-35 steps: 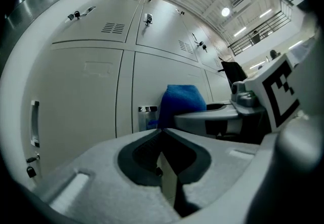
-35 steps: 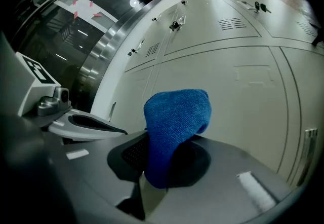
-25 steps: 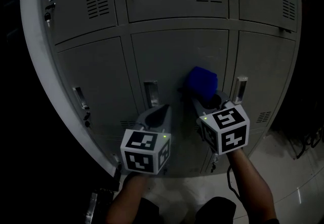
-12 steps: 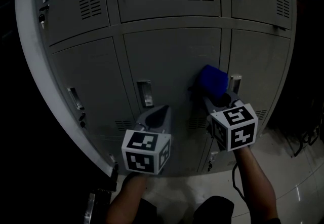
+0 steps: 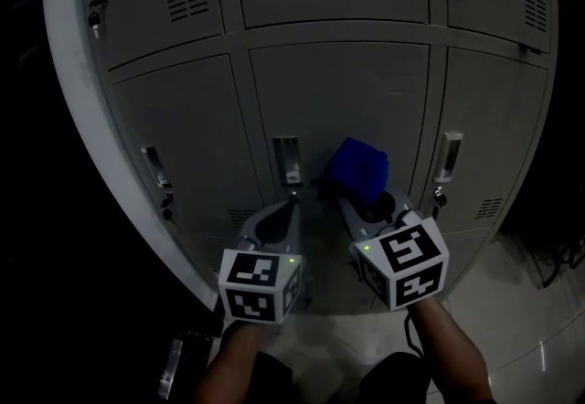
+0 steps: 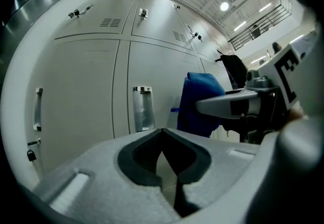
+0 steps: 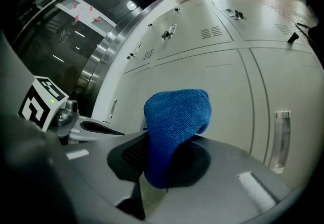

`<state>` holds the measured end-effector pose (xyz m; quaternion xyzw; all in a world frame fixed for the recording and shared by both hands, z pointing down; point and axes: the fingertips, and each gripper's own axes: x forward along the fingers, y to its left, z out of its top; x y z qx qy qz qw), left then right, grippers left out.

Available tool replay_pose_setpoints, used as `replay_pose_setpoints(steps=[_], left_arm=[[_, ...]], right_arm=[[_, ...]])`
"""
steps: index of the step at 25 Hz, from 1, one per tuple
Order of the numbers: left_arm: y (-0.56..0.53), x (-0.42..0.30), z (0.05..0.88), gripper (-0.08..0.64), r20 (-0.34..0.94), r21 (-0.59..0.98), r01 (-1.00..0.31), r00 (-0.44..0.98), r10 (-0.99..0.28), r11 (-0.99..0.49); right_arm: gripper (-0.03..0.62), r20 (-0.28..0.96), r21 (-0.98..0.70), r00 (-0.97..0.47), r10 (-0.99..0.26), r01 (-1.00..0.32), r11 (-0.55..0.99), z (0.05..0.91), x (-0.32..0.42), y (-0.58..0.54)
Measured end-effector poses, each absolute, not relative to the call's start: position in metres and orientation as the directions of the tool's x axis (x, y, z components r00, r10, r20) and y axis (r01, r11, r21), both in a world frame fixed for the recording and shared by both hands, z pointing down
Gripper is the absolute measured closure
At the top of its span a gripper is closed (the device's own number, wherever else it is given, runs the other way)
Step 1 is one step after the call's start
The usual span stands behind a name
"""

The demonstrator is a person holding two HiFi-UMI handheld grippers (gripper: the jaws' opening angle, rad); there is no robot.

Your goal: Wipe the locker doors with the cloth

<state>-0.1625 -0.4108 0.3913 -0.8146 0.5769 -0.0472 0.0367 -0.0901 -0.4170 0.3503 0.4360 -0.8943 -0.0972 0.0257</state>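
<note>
Two claws faced a bank of grey metal locker doors (image 5: 347, 91). The right claw (image 5: 359, 203) pinched a bright blue terry cloth (image 5: 358, 166). Its jaws were clamped on the cloth's lower part, with the bunched top sticking out past the tips. The cloth sat just right of the silver recessed handle (image 5: 286, 158) on the middle lower door, at about handle height. It looked up against the door face, but contact could not be confirmed. The left claw (image 5: 294, 199) was empty, jaws pressed together, tips just below that handle. A second silver handle (image 5: 449, 156) was well right of the first, past the cloth. Glossy pale tiled floor (image 5: 512, 320) showed below and right of the handle.
</note>
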Motion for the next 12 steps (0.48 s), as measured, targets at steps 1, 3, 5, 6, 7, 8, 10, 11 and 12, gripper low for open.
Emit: replay_pose_setpoints(steps=[1,3,5,6,7,8,10,11,12], left_arm=[[-0.410,-0.170,0.395,0.555,0.038,-0.111,-0.941,0.316,-0.948,-0.318],[-0.409,-0.183,0.400,0.555,0.042,-0.108,-0.950,0.291,-0.956,-0.294],[-0.408,-0.194,0.404,0.555,0.045,-0.107,-0.956,0.270,-0.962,-0.273],[-0.408,-0.199,0.405,0.555,0.046,-0.105,-0.958,0.262,-0.964,-0.265],[-0.408,-0.203,0.407,0.555,0.047,-0.101,-0.961,0.255,-0.966,-0.259],[-0.408,-0.206,0.409,0.556,0.048,-0.098,-0.962,0.251,-0.967,-0.254],[-0.408,-0.211,0.411,0.556,0.050,-0.093,-0.964,0.245,-0.968,-0.249],[-0.409,-0.212,0.412,0.555,0.051,-0.092,-0.964,0.245,-0.968,-0.249],[-0.409,-0.212,0.413,0.556,0.050,-0.093,-0.964,0.245,-0.968,-0.249]], right_arm=[[0.522,-0.027,0.195,-0.633,-0.774,-0.762,0.617,0.357,-0.102,-0.416],[0.522,-0.008,0.198,-0.661,-0.751,-0.737,0.647,0.369,-0.125,-0.415],[0.522,0.012,0.203,-0.687,-0.726,-0.709,0.675,0.379,-0.147,-0.413],[0.522,0.022,0.205,-0.699,-0.715,-0.696,0.688,0.384,-0.156,-0.413],[0.522,0.031,0.206,-0.709,-0.705,-0.686,0.698,0.388,-0.165,-0.412],[0.522,0.037,0.205,-0.716,-0.697,-0.678,0.706,0.392,-0.172,-0.412],[0.522,0.045,0.203,-0.724,-0.689,-0.668,0.716,0.397,-0.183,-0.413],[0.522,0.048,0.202,-0.726,-0.686,-0.665,0.719,0.399,-0.186,-0.413],[0.522,0.050,0.201,-0.728,-0.684,-0.663,0.721,0.401,-0.189,-0.413]])
